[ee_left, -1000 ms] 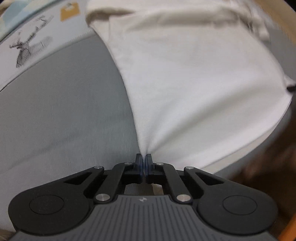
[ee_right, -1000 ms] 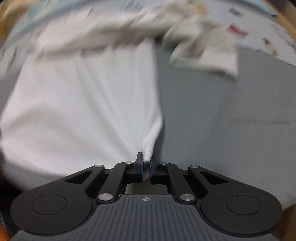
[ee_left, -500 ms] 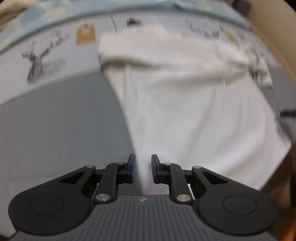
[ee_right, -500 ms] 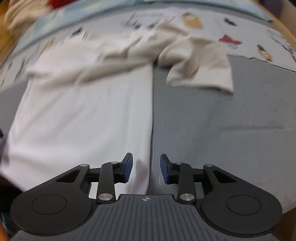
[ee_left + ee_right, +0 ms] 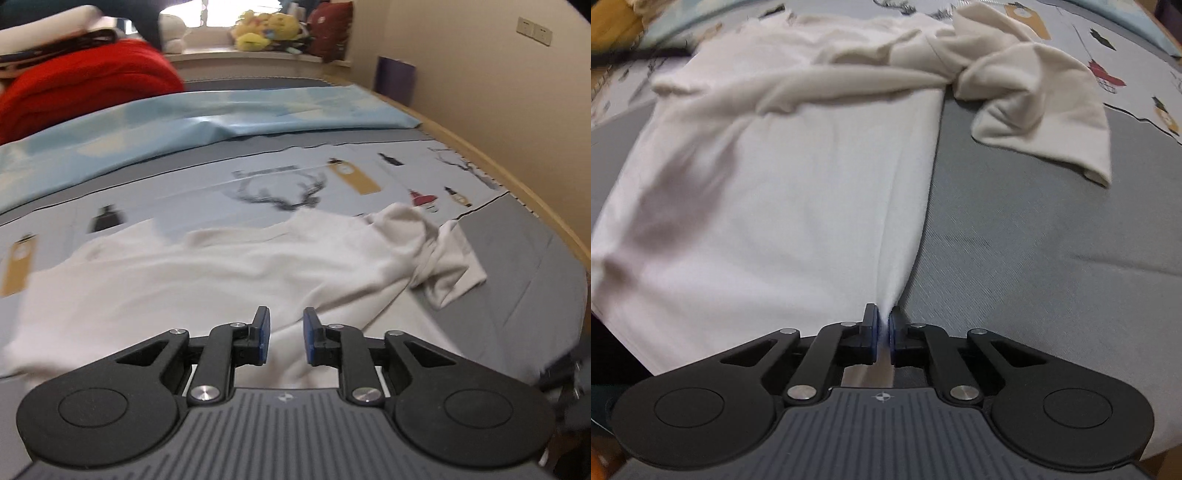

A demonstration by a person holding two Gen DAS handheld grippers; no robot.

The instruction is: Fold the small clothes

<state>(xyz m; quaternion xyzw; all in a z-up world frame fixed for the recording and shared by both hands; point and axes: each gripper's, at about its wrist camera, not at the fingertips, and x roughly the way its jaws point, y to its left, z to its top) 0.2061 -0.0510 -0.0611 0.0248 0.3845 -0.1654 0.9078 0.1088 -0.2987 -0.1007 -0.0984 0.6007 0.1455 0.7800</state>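
A white T-shirt [image 5: 207, 273] lies spread on the bed, its upper part and one sleeve [image 5: 447, 266] bunched and twisted. My left gripper [image 5: 284, 332] is open and empty, raised above the shirt's near part. In the right wrist view the shirt [image 5: 775, 192] stretches away from me. My right gripper [image 5: 883, 326] is shut on the shirt's lower right hem corner, and the fabric pulls to a point between the pads. The crumpled sleeve [image 5: 1045, 110] lies off to the right on the grey sheet.
The bed has a grey sheet [image 5: 1052, 240] and a pale blue printed cover [image 5: 277, 184] with deer and bottle pictures. A red blanket [image 5: 85, 88] and folded clothes pile at the far left. Stuffed toys [image 5: 266, 33] sit on the windowsill. The wooden bed edge [image 5: 517, 184] and wall run along the right.
Both grippers let go of the hem half a second ago. Since then my left gripper has lifted and tilted up, still open. My right gripper has shut again on the hem corner.
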